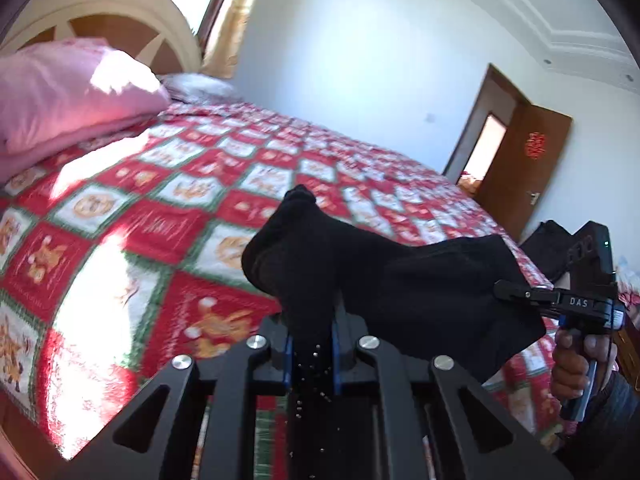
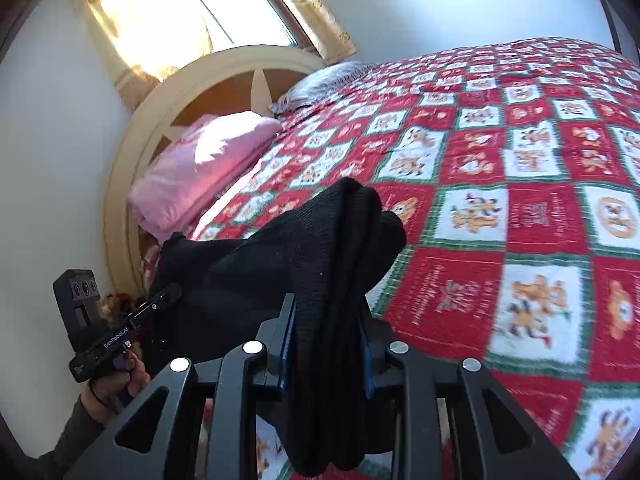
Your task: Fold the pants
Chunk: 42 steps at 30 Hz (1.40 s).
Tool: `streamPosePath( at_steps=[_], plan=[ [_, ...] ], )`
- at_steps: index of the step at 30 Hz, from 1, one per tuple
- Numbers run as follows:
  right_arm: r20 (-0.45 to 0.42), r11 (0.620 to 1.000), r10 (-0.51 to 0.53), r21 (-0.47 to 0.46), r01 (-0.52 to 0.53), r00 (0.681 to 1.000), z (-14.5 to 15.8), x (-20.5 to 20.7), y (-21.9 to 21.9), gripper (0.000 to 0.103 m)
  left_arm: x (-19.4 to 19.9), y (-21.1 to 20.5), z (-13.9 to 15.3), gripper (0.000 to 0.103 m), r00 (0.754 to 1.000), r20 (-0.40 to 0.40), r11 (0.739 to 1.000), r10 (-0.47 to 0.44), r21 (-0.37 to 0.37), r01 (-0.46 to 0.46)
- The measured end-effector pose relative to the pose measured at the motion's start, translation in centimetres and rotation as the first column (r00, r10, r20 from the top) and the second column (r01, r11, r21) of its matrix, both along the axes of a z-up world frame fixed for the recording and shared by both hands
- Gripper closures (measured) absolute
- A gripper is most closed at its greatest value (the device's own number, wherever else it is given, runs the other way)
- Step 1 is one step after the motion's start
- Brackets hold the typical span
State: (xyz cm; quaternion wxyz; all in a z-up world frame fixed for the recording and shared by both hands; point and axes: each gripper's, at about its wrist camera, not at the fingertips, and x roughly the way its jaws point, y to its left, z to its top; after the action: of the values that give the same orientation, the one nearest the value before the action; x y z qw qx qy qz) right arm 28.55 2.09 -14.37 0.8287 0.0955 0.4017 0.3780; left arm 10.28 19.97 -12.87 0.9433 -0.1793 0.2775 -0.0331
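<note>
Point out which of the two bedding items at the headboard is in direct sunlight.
The pink folded quilt, with a bright sun patch across its top. The grey pillow beside it, farther along the headboard, lies in shade.

Both grippers are black metal frames with triangular cut-outs, round silver screws and blue finger pads (image 2: 286, 344); white lettering marks the right gripper (image 1: 516, 292) and left gripper (image 2: 166, 296), and the sleeve (image 2: 68, 436) at lower left is grey.
</note>
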Motion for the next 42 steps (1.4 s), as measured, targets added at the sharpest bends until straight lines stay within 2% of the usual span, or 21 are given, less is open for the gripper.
streamPosePath(
  at_steps=[1, 3, 5, 7, 11, 14, 24, 29, 35, 42],
  plan=[
    [-0.017, 1.000, -0.007, -0.018, 0.007, 1.000, -0.8, 0.4, 0.7, 0.075, 0.3, 0.5, -1.0, 0.087, 1.000, -0.024, 1.000, 0.015, -0.009, -0.015],
    [-0.049, 0.999, -0.027, -0.032, 0.026, 0.998, -2.2, 1.1, 1.1, 0.075, 0.9, 0.9, -2.7, 0.075, 0.998, -0.060, 0.999, 0.034, -0.017, -0.035],
    [-0.071, 0.998, -0.058, -0.044, 0.055, 0.996, -3.2, 1.6, 0.4, 0.072, 0.8, 1.1, -3.6, 0.042, 0.994, -0.085, 0.997, 0.076, 0.003, -0.076],
    [-0.097, 0.996, -0.081, -0.032, 0.078, 0.992, -4.0, 1.9, -0.7, 0.062, 0.8, 1.4, -3.8, 0.034, 0.992, -0.079, 0.996, 0.094, 0.010, -0.093],
    [-0.141, 0.991, -0.134, -0.015, 0.133, 0.981, -5.3, 2.4, -2.5, 0.050, 0.4, 1.7, -4.0, 0.026, 0.991, -0.083, 0.994, 0.109, 0.023, -0.107],
    [-0.164, 0.988, -0.145, 0.026, 0.151, 0.976, -5.6, 2.4, -3.4, 0.050, 0.3, 1.6, -4.1, 0.023, 0.989, -0.085, 0.992, 0.120, 0.054, -0.115],
    [-0.131, 0.978, -0.203, 0.009, 0.206, 0.970, -4.8, 1.7, -4.8, 0.046, -0.5, 1.2, -3.3, 0.020, 0.982, -0.087, 0.973, 0.166, 0.174, -0.149],
    [-0.061, 0.961, -0.277, -0.016, 0.276, 0.959, -3.2, -0.2, -6.7, 0.046, -1.5, 0.6, -1.7, 0.020, 0.977, -0.066, 0.942, 0.205, 0.286, -0.178],
    [-0.049, 0.950, -0.313, -0.004, 0.313, 0.949, -1.8, -2.1, -9.2, 0.046, -2.6, 0.1, 0.0, 0.020, 0.977, -0.046, 0.938, 0.208, 0.293, -0.185],
    [0.000, 0.954, -0.298, 0.033, 0.298, 0.955, 0.8, -5.0, -10.0, 0.046, -3.7, -2.3, 2.4, 0.020, 0.984, -0.006, 0.934, 0.177, 0.317, -0.166]
  ],
)
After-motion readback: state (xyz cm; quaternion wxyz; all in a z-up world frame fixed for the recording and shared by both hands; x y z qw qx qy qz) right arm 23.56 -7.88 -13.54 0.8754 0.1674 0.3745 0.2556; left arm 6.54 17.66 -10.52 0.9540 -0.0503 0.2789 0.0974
